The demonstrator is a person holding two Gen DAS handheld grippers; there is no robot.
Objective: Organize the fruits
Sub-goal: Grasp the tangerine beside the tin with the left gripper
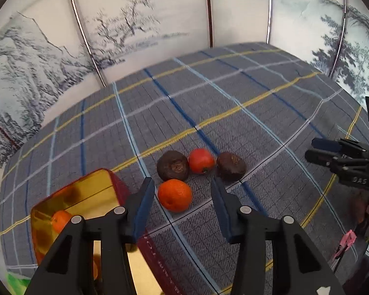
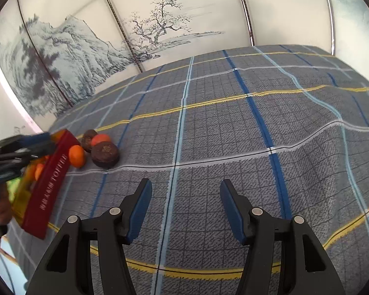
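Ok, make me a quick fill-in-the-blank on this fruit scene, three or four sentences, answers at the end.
1. The number of loose fruits grouped on the plaid cloth is ____.
2. The left gripper has its jaws apart, and the fruit nearest in front of them is the ____.
3. The red tin bears the word ____.
4. Between the right gripper jaws there is only ____.

Missing words: four; orange; TOFFEE; cloth

Four fruits lie clustered on the plaid cloth: an orange tangerine (image 1: 175,195) nearest, a red tomato-like fruit (image 1: 201,160) between two dark brown, wrinkled fruits (image 1: 173,165) (image 1: 231,166). Beside them, a red tin (image 1: 116,186) with gold interior holds another tangerine (image 1: 60,220).
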